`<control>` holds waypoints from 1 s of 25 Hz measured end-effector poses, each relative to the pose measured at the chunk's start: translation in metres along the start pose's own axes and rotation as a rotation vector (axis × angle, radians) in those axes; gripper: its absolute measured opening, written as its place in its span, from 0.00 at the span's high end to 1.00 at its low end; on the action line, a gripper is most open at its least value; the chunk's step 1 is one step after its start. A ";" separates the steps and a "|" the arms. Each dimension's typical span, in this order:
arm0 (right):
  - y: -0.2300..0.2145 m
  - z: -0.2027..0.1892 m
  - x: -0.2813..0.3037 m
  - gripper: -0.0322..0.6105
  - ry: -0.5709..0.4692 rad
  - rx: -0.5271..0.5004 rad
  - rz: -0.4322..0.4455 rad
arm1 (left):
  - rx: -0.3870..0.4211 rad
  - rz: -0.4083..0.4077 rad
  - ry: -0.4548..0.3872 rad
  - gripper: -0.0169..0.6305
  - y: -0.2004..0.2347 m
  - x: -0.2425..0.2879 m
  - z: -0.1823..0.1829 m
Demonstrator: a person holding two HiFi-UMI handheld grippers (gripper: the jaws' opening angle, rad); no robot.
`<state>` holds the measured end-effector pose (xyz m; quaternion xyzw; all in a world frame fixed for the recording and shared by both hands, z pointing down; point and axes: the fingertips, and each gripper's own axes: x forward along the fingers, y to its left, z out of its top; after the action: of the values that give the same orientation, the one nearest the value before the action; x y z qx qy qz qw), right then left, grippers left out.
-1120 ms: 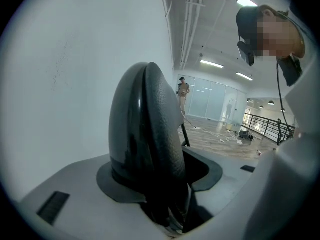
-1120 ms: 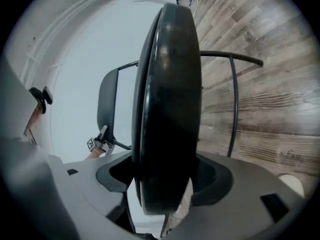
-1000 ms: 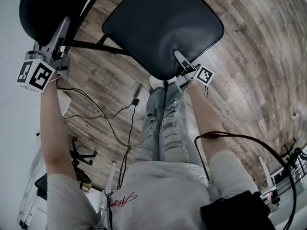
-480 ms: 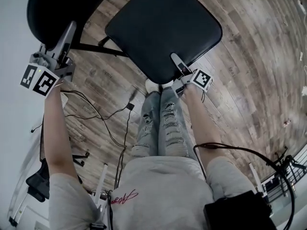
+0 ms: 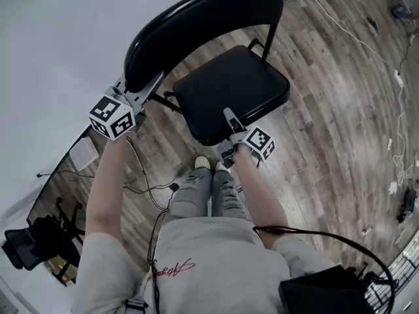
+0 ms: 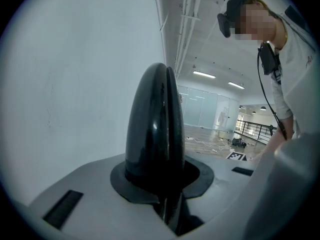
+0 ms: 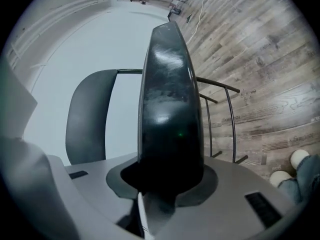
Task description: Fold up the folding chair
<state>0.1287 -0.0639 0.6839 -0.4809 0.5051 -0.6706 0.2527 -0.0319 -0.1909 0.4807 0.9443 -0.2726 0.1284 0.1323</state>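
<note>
**Chair** (image 5: pixel 216 51): black, unfolded, on a wood floor (image 5: pixel 340 110) beside a white wall (image 5: pixel 59 44), just ahead of the person's shoes (image 5: pixel 201 163). The seat (image 5: pixel 232 90) stands out from the backrest (image 5: pixel 196 21).

**Left claw** (image 5: pixel 149 87): clenched on the backrest's near end, which fills the gap between its jaws in the left gripper view (image 6: pixel 156 134). The jaws have just been closing.

**Right claw** (image 5: pixel 230 122): grasping the seat's front edge (image 7: pixel 170 104), the upper finger lying on top. These jaws have also just been closing (from much wider).

**Change since earlier frames:** the head view then showed the chair close, with the backrest cut off at the top. Now the whole backrest arc and far more floor are in view. Each claw keeps its place on the chair.
</note>
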 end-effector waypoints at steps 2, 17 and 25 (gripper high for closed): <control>0.029 0.014 0.030 0.74 0.008 -0.024 -0.009 | 0.029 0.014 -0.023 0.83 0.014 0.006 0.014; 0.135 0.015 0.165 0.74 -0.004 -0.005 -0.440 | -0.001 -0.075 -0.020 0.85 0.114 0.009 0.054; 0.159 0.019 0.220 0.74 0.000 0.000 -0.552 | -0.040 -0.089 -0.017 0.85 0.171 0.020 0.063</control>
<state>0.0321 -0.3111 0.6239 -0.6004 0.3550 -0.7140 0.0606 -0.0985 -0.3602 0.4591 0.9538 -0.2338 0.1086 0.1543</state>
